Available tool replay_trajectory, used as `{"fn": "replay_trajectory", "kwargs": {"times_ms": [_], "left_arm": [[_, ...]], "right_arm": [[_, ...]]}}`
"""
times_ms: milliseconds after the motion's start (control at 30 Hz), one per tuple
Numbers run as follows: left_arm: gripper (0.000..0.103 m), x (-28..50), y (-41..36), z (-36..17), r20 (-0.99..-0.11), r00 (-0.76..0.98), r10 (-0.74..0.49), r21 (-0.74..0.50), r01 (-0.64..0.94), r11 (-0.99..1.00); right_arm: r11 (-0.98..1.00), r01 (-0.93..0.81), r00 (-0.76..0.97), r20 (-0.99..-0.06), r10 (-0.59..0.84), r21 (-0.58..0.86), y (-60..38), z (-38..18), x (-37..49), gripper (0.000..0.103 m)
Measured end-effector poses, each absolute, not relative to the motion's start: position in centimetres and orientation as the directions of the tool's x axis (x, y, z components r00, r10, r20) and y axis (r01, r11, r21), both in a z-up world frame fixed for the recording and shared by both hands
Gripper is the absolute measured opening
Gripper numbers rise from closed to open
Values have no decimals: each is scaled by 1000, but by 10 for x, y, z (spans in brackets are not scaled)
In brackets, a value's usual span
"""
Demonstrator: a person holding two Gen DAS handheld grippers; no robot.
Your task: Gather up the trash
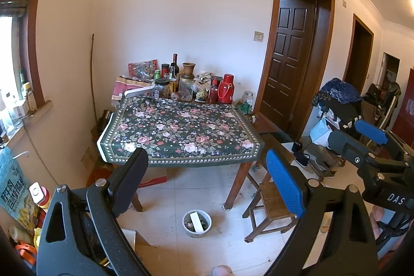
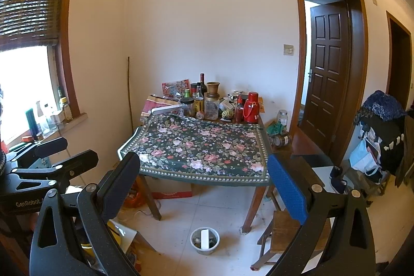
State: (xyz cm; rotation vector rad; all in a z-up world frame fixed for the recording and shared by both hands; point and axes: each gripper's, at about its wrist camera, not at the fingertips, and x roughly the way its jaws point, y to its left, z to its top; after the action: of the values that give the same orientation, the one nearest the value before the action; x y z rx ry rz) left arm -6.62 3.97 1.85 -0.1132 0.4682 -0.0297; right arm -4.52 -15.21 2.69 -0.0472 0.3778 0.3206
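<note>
Down on the tiled floor [image 1: 181, 245], in front of the table [image 1: 178, 131] and between its two near legs, sits a small round bowl [image 1: 196, 223] with a white rectangular piece lying across it and some small scraps beside that piece; what the scraps are is too small to tell. This bowl looks like the likeliest trash to collect. It lies ahead of and well below both claws, close to the centre line of each wrist view. The white piece's long axis runs roughly away from the cameras, tilted slightly.

Both claws hang well apart from it, up at about table height. The left claw [image 1: 207, 183] has its jaws spread wide with nothing between them. The right claw [image 2: 204, 185] is likewise spread wide and empty. In the left view the right claw shows at the right edge; in the right view the left one shows at the left edge, so they stand side by side. Neither is clearly nearer the bowl; I judge either could drop to it.

At the back of the floral cloth, against the wall, stand bottles, jars, a red thermos [image 1: 225, 89] and packets. A wooden stool [image 1: 271, 208] stands just right of the bowl, so a descent should stay left of it.
</note>
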Motion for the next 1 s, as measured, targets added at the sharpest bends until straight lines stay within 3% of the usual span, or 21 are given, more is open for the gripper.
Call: {"fn": "replay_trajectory", "kwargs": {"times_ms": [1000], "left_arm": [[97, -61, 30, 15, -447, 892, -58, -104, 13, 995]], "right_arm": [[948, -318, 874, -381, 302, 22, -150, 26, -42, 98]]}}
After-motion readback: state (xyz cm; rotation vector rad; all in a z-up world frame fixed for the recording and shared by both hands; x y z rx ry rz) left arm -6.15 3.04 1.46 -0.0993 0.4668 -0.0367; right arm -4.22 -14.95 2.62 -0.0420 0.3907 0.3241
